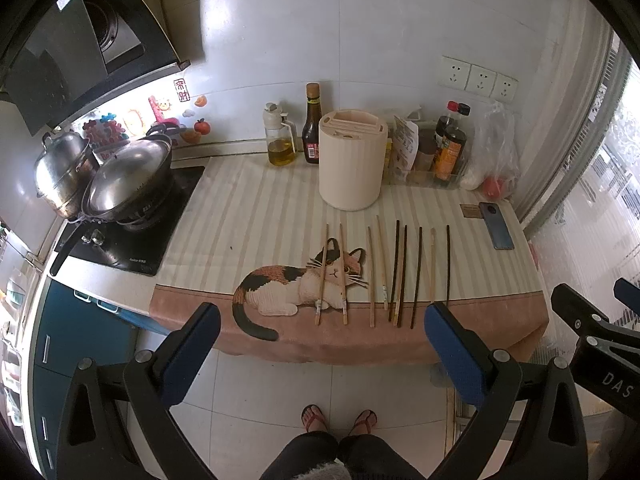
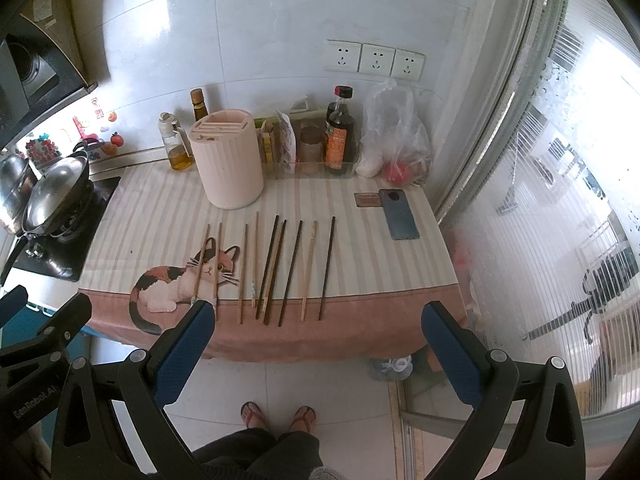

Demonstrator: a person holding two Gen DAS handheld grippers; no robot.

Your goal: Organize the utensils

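Several chopsticks lie side by side on a striped cat-print cloth (image 1: 248,216) on the counter: light wooden ones (image 1: 322,276) on the left, dark ones (image 1: 417,276) to the right. They also show in the right wrist view (image 2: 272,268). A cream slotted utensil holder (image 1: 352,164) stands upright behind them, also seen in the right wrist view (image 2: 228,164). My left gripper (image 1: 324,344) is open and empty, held back from the counter's front edge. My right gripper (image 2: 320,340) is open and empty beside it.
A stove with a wok (image 1: 128,176) and a steel pot (image 1: 60,168) is at the left. Oil and sauce bottles (image 1: 312,128), jars and a plastic bag (image 1: 496,152) line the back wall. A phone (image 1: 496,226) lies at the right. The person's feet (image 1: 340,420) are on the floor tiles.
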